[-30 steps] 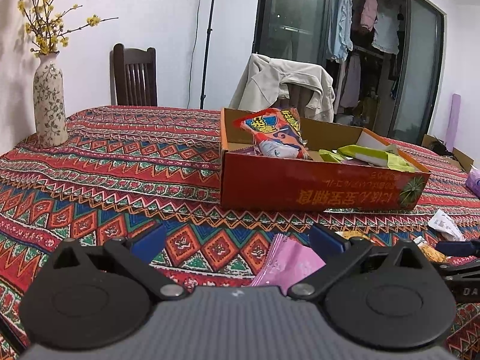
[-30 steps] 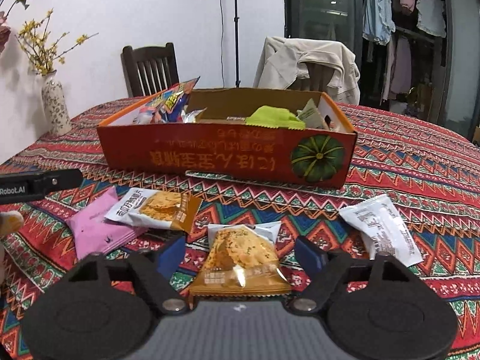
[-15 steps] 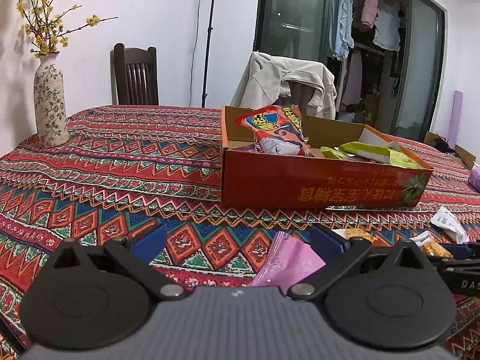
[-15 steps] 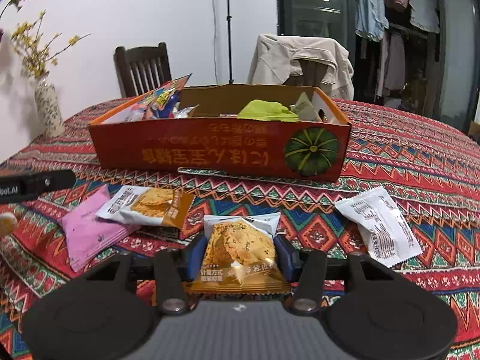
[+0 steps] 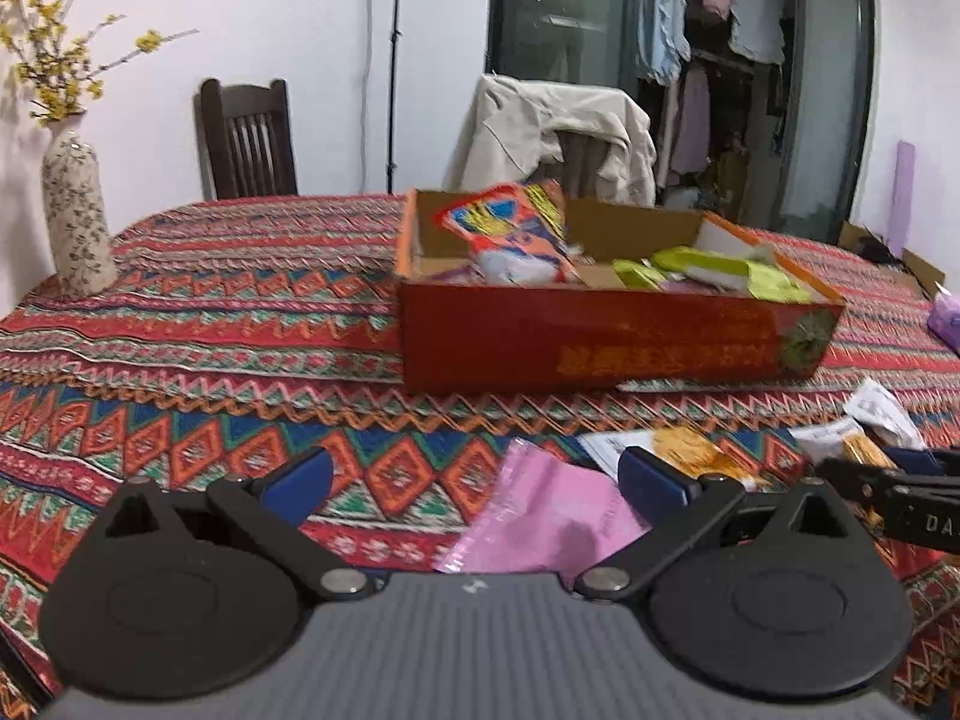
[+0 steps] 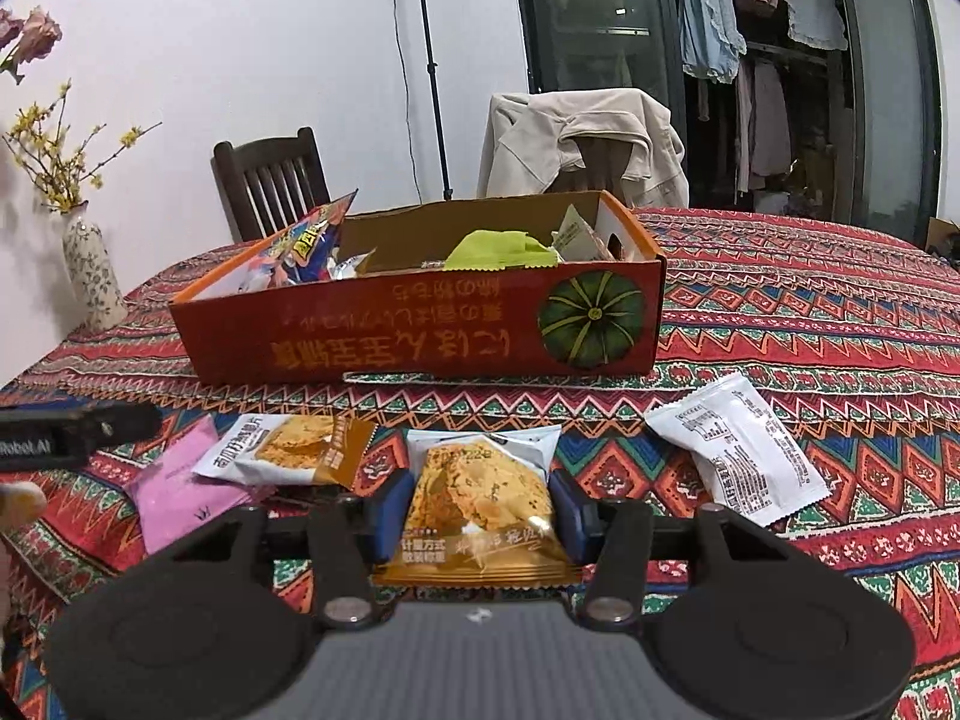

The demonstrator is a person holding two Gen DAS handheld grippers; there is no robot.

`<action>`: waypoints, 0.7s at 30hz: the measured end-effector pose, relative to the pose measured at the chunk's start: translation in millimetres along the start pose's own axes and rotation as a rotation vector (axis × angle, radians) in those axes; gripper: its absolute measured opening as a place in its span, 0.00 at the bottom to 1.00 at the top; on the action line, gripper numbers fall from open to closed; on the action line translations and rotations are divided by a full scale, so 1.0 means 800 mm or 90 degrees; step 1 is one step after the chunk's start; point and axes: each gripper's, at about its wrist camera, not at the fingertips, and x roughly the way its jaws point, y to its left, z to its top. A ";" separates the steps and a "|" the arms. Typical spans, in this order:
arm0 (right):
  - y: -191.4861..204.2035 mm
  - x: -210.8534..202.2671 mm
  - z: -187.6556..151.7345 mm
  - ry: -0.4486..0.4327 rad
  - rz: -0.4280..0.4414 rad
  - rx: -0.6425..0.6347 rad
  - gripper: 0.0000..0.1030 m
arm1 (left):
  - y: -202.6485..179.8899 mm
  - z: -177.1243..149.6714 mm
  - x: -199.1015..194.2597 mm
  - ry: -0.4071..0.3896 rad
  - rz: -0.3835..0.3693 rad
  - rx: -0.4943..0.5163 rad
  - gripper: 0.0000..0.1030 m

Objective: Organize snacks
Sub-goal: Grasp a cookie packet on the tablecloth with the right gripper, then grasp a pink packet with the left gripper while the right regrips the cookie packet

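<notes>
My right gripper (image 6: 477, 507) is shut on a gold cookie packet (image 6: 477, 498), its blue pads pressing both sides just above the patterned cloth. A second cookie packet (image 6: 288, 450), a pink packet (image 6: 174, 492) and a white packet (image 6: 744, 450) lie loose nearby. Behind them stands the orange cardboard box (image 6: 420, 336), holding a red snack bag and green packets. In the left wrist view my left gripper (image 5: 474, 477) is open low over the cloth, with the pink packet (image 5: 540, 522) lying by its right finger and the box (image 5: 600, 342) ahead.
A flowered vase (image 5: 75, 216) stands at the table's far left edge. A dark wooden chair (image 5: 249, 144) and a chair draped with a beige jacket (image 5: 558, 138) stand behind the table. A light stand (image 6: 429, 60) rises by the wall.
The right gripper's jaws came together on the gold cookie packet and hold it now. The left gripper stays open in about the same place.
</notes>
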 end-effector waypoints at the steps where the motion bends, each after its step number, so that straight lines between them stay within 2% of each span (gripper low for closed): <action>1: 0.000 -0.001 0.000 -0.002 0.001 0.000 0.48 | -0.004 -0.001 0.002 0.008 -0.002 0.002 1.00; 8: -0.001 -0.004 0.000 -0.009 0.011 0.002 0.48 | -0.035 -0.008 0.009 0.055 -0.011 0.019 1.00; 15: -0.001 -0.008 -0.001 -0.020 0.027 0.004 0.48 | -0.056 -0.014 0.026 0.090 0.021 0.052 1.00; 21: -0.002 -0.011 -0.002 -0.028 0.035 0.003 0.48 | -0.056 -0.014 0.037 0.105 0.022 0.033 1.00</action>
